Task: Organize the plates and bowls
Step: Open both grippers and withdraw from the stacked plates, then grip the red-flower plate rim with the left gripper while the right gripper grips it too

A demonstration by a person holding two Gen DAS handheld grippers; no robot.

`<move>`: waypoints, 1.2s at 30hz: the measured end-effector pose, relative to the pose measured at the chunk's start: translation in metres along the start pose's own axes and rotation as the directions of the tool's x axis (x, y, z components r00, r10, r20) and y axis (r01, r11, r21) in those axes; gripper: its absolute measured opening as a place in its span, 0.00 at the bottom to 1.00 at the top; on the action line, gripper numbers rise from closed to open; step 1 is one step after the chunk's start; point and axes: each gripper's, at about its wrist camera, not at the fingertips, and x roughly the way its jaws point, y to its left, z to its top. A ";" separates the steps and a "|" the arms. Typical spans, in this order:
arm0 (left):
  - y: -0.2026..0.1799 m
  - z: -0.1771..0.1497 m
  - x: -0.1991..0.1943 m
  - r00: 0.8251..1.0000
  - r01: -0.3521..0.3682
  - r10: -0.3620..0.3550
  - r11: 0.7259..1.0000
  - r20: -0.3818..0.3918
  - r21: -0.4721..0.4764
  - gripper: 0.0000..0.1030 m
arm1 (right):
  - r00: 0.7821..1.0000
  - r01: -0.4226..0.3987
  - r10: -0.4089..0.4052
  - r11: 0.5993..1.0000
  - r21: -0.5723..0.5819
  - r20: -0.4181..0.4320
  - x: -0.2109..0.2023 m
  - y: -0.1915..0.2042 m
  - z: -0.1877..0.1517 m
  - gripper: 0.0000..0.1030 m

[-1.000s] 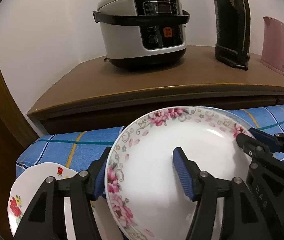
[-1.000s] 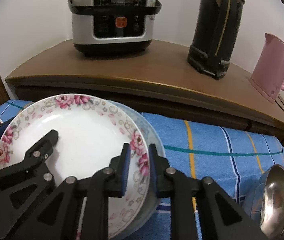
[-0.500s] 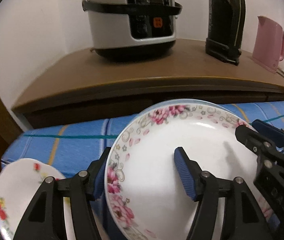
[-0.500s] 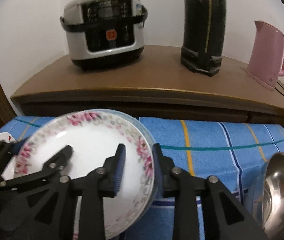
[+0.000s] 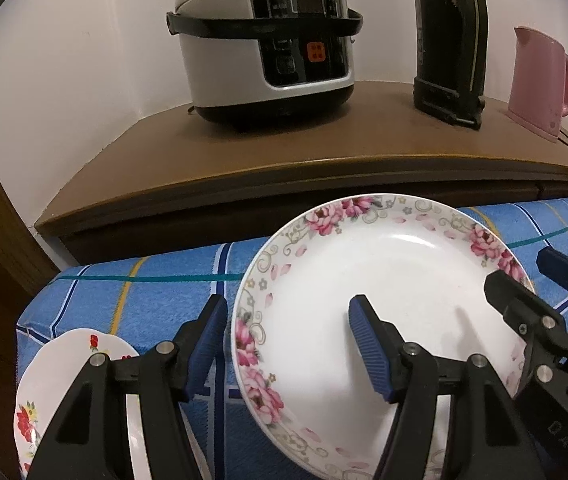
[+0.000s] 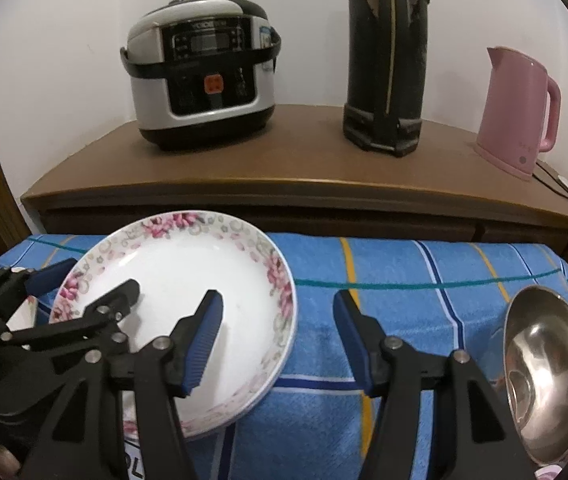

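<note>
A white plate with a pink flower border (image 5: pixel 384 280) (image 6: pixel 188 276) lies on the blue checked cloth (image 6: pixel 404 264); a second rim seems to show under its near edge. My left gripper (image 5: pixel 286 320) (image 6: pixel 96 280) is open and straddles the plate's left rim, pads clear of it. My right gripper (image 6: pixel 277 304) (image 5: pixel 528 276) straddles the right rim with its jaws opening. One of its fingers hangs over the plate and the other over the cloth, neither pressing.
A small plate with red flowers (image 5: pixel 64 380) lies at the cloth's left end, a steel bowl (image 6: pixel 544 380) at the right end. Behind, a wooden cabinet (image 6: pixel 304 160) carries a rice cooker (image 6: pixel 204 76), a black flask (image 6: pixel 388 60) and a pink kettle (image 6: pixel 520 112).
My right gripper's jaws, shut on the flowered plate's right rim a second ago, have spread apart and let it go. The plate has settled lower. My left gripper stays open around the left rim.
</note>
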 end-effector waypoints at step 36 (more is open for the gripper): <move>0.156 -0.066 -0.111 0.984 -0.166 0.175 0.952 0.016 -0.258 0.71 | 0.980 -0.192 0.198 0.970 -0.148 0.021 -0.066 0.059 -0.015 0.51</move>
